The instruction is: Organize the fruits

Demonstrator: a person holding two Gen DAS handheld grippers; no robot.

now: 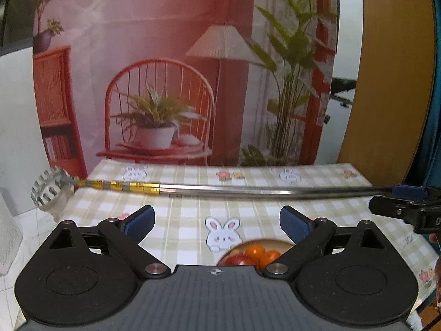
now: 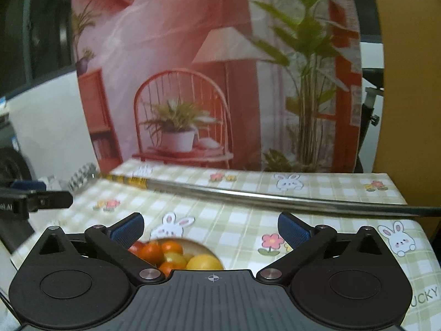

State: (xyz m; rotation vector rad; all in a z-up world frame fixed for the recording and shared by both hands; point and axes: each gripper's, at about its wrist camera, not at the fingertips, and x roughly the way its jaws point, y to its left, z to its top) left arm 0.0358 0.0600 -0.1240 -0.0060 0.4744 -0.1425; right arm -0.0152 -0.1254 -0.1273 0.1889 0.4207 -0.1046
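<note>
A bowl of fruit (image 1: 255,253) sits on the checked tablecloth just under my left gripper (image 1: 217,220), holding a red apple and small orange fruits. In the right wrist view the bowl (image 2: 179,253) shows orange and red small fruits and a yellow fruit (image 2: 204,262). My right gripper (image 2: 210,227) is above it. Both grippers are open and empty. The right gripper's fingers (image 1: 408,193) show at the right edge of the left wrist view, and the left gripper's fingers (image 2: 27,186) show at the left edge of the right wrist view.
A long metal rod (image 1: 220,189) with gold bands and a toothed wheel at its left end (image 1: 48,187) crosses above the table; it also shows in the right wrist view (image 2: 275,195). A printed room backdrop (image 1: 179,69) stands behind the table. The tablecloth (image 1: 179,215) carries rabbit stickers.
</note>
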